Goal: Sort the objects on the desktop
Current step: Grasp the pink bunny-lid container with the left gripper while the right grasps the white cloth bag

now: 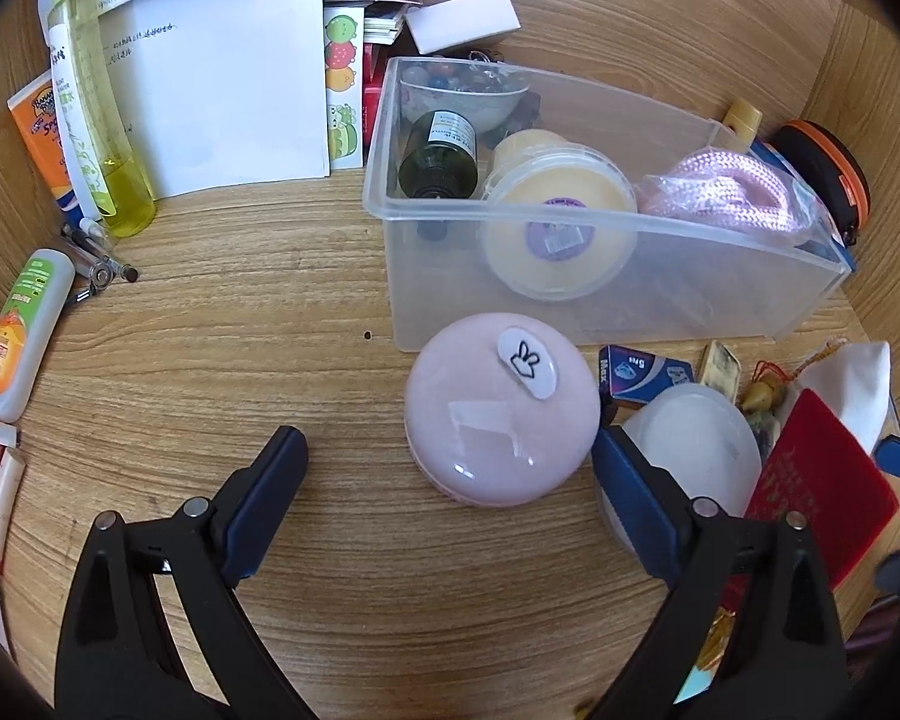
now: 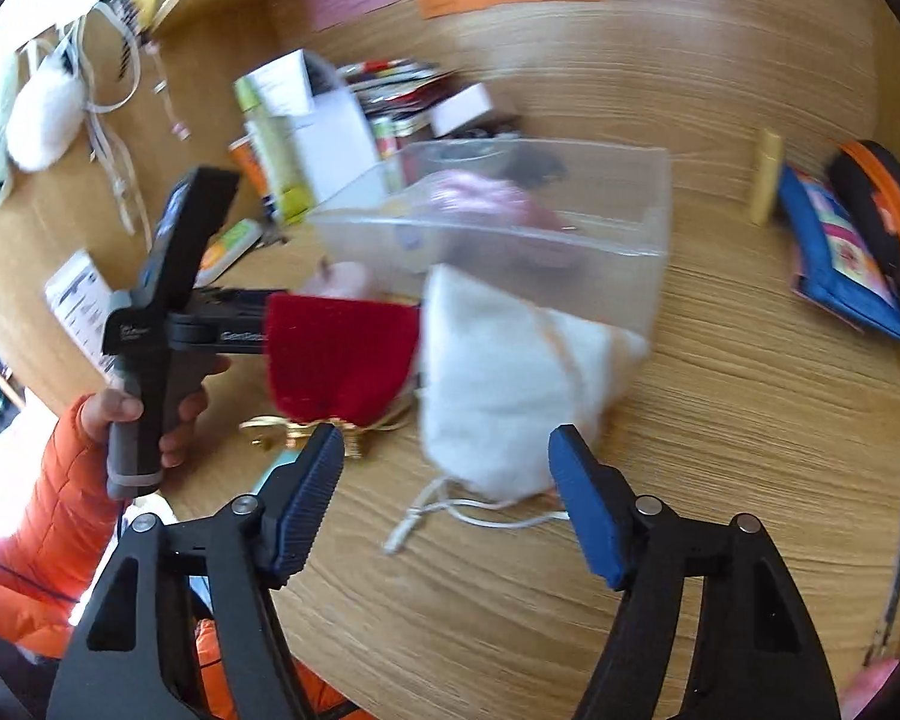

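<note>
Wood-grain table [image 1: 210, 360] remains cluttered: the clear plastic bin [image 1: 600, 306] holds several items, while a round pink lidded jar [image 1: 501, 420] waits outside it, between the open left hand-held gripper [image 1: 450, 462]; the right hand-held gripper [image 2: 444, 462] gapes empty at a white drawstring pouch [image 2: 510, 384].

Wooden desk [image 1: 240, 330] with clear plastic bin [image 1: 600, 294], pink round case [image 1: 501, 414], white paper [image 1: 228, 78], lotion tube [image 1: 24, 330].

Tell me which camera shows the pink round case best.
The left wrist view: the pink round case sits sharp and whole on the desk, just ahead of the open left gripper. The right wrist view is blurred; a red pouch hides most of it.
</note>
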Demonstrator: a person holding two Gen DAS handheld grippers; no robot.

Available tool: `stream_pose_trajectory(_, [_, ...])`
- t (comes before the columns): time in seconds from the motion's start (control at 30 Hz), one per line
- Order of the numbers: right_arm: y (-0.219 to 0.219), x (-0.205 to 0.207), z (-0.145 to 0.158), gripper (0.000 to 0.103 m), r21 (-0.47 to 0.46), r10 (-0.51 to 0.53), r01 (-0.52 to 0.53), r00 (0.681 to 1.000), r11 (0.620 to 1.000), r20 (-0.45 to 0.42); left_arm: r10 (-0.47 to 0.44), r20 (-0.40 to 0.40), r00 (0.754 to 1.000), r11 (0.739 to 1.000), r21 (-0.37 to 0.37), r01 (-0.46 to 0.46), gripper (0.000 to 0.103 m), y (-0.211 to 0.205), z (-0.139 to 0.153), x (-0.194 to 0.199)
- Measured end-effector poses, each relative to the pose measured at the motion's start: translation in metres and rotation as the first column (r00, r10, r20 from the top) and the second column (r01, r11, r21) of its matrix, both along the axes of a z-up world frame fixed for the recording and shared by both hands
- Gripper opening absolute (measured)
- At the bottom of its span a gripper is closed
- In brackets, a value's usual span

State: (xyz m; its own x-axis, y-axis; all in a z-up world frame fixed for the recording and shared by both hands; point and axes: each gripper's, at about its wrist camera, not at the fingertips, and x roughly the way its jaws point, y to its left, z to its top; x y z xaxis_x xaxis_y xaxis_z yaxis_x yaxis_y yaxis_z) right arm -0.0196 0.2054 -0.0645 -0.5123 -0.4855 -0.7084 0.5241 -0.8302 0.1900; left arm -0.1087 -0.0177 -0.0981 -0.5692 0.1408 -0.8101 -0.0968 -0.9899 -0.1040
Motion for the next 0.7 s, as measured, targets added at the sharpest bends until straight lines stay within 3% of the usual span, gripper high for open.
stream_pose_trajectory(0.13, [-0.012,-0.01,-0.011,0.066,0.064,-0.022,0.021,1.0,0.998,0.011,-0.003,0.006,1.0,1.0,-0.009,0.003,0.097,-0.002,-0.001,0.003])
stream_pose_trajectory(0.43, [0.012,-0.034,-0.023,0.065,0.104,-0.116,0.111,0.992,0.988,0.046,-0.011,0.011,1.0,1.0,-0.026,0.011,0.096,0.007,-0.004,-0.006])
stream_pose_trajectory(0.6, [-0.009,-0.046,-0.029,0.066,0.15,-0.066,0.058,0.997,0.987,0.046,-0.033,-0.002,0.999,0.998,-0.053,0.032,0.083,0.016,-0.003,-0.01])
stream_pose_trajectory(0.7, [-0.022,-0.052,-0.033,0.075,0.181,-0.038,0.031,0.998,0.983,0.04,-0.05,-0.016,0.999,0.996,-0.073,0.049,0.071,0.024,-0.003,-0.011])
